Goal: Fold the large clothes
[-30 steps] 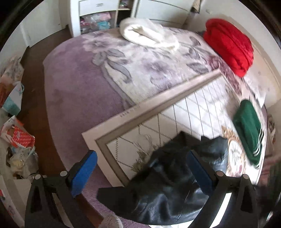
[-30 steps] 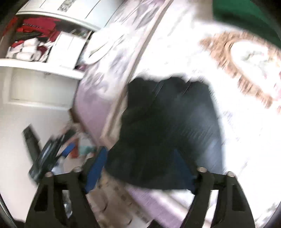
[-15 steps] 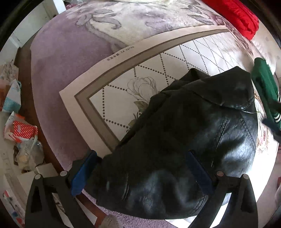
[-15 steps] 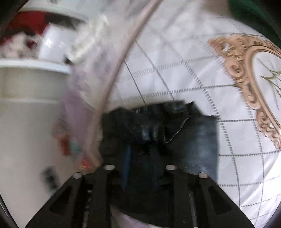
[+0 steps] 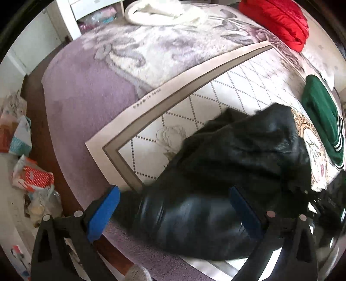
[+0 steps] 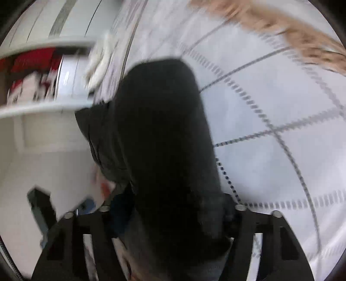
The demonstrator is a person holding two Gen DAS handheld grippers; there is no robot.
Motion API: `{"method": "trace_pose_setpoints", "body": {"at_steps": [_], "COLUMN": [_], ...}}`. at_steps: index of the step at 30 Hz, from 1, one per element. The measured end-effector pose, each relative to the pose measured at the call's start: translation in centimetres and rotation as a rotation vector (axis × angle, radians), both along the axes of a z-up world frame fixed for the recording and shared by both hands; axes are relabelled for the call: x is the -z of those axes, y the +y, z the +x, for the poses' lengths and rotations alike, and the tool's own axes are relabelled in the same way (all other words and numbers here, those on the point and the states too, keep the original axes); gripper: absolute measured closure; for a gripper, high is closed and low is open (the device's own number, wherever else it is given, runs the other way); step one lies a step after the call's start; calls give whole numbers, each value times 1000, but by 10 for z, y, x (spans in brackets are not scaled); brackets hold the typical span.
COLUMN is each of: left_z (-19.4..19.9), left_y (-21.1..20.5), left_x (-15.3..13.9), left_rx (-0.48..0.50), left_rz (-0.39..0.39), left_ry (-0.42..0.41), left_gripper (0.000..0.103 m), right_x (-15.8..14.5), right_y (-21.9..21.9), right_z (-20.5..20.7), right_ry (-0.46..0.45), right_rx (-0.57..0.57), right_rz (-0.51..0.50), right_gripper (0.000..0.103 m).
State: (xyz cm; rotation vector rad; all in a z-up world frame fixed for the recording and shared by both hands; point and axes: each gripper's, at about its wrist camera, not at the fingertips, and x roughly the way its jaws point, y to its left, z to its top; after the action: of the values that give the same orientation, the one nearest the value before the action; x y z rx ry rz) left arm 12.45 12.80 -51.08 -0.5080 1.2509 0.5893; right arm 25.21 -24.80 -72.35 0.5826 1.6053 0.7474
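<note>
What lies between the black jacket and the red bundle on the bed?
In the left wrist view, only bedding lies between the jacket and the red bundle: the white diamond-patterned cover, then the purple floral blanket.

jacket on mat | sweater right | blanket behind

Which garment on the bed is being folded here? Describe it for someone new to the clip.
On the bed, find the cream diamond-patterned mat. The black leather jacket lies crumpled on its near end. Unlike the matte folded green garment beside it and the red bundle beyond, it is glossy black.
</note>
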Motion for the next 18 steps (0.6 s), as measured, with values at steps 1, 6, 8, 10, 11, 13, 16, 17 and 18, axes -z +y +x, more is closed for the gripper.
{"method": "trace_pose_setpoints", "body": {"at_steps": [1,6,8,10,11,13,16,17,18], "left_z": [1,12,18,25,30,38,48,52,53], "left_y": [1,-21,-34,-45,-53,-63,-66,-64,-63], "left_x": [-1,-3,4,9,15,22,36,43,47], "left_rx": [2,30,46,52,61,73,65,57,52], "left_rz": [1,-27,-58,-77,-84,-77,-67,-68,-64], "left_ry": [-4,-35,-34,-38,-40,-39,-29,-20,-9], "left_gripper": [0,0,0,0,0,0,0,0,0], "right_x": [-7,-22,-16,-30,-47,-90,-122,-123,-125], "right_y": [-11,-91,-103,-126,-140,-163,-149,-140,-133], "right_z": [-8,-71,-88,-94,-93,-85,-45,-40,-25], "right_ry": [-2,150,244,222,159,-23,-114,-116,-121], "right_rx": [76,395,281,286,309,389,286,260,228], "right_rz": [-13,-142,-239,-283,-336,-386,-238,-205,-168], "right_gripper": [44,29,25,25,26,39,61,62,62]}}
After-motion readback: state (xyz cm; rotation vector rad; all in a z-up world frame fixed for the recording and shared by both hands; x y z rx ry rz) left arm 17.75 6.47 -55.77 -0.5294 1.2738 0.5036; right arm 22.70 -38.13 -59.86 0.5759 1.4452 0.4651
